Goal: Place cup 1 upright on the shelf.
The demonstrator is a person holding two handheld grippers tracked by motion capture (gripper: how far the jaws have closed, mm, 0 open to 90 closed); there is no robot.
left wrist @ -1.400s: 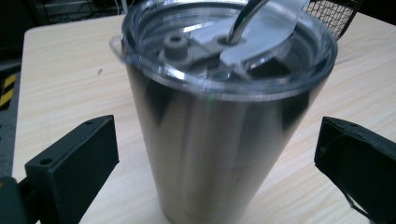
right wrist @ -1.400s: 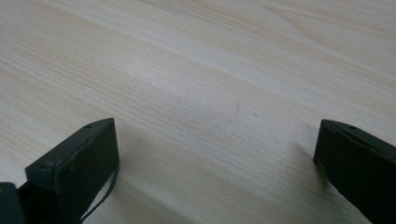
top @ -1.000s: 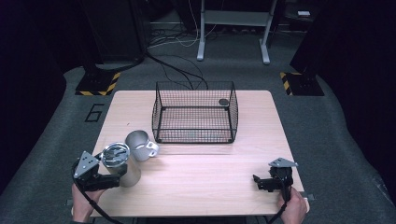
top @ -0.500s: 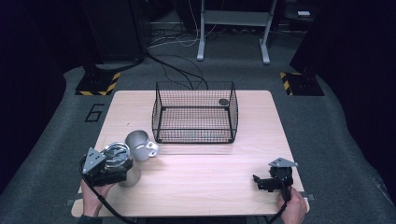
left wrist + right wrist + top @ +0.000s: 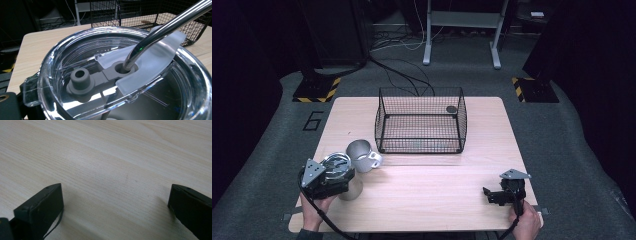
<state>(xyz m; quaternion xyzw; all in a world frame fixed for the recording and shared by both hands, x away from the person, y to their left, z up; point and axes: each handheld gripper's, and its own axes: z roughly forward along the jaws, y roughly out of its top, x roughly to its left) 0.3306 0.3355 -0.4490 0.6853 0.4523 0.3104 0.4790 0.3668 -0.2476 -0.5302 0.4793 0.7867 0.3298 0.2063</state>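
Steel tumbler (image 5: 346,186) with clear lid (image 5: 120,75) and metal straw (image 5: 165,27) stands near table's front-left corner. We judge it rigid, slick, top-heavy; grip body below lid. Left gripper (image 5: 328,176) at tumbler, jaw state unclear. Right gripper (image 5: 115,207) jaws apart over bare table (image 5: 432,195).

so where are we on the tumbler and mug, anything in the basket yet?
Nothing visibly done: the wire basket holds only a small dark disc. In hand: the left gripper is at the lidded tumbler with its metal straw. The mug stands beside it untouched; the right gripper waits open.
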